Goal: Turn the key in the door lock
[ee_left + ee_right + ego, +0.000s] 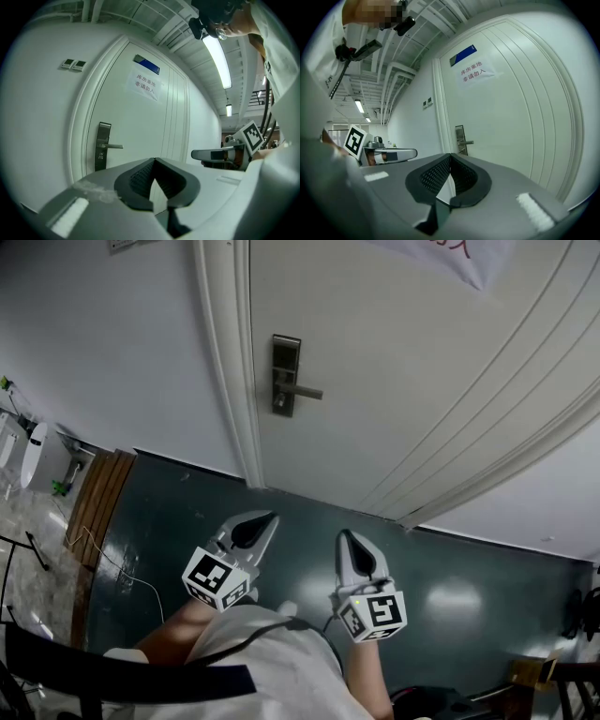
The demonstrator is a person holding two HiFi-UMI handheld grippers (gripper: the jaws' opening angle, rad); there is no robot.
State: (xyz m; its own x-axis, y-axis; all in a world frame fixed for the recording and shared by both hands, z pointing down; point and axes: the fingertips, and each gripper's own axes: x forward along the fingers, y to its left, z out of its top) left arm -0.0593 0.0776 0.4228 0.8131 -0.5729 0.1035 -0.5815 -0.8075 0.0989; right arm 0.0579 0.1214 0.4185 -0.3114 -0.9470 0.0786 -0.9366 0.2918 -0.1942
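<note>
1. Head view: the left gripper (271, 518) and right gripper (344, 534) have their jaws pressed together and hold nothing. The door lock (286, 374), a dark upright plate, sits well ahead of both.
2. Left gripper view: the lock is ahead and left of the closed jaws. Its lever (113, 146) points right.
3. Right gripper view: the lock is ahead, just right of the closed tips. The plate stands vertical and the lever lies level.

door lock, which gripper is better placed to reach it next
Left, probably: in the head view the left gripper sits closer below the door lock than the right gripper. Both are shut and empty.
</note>
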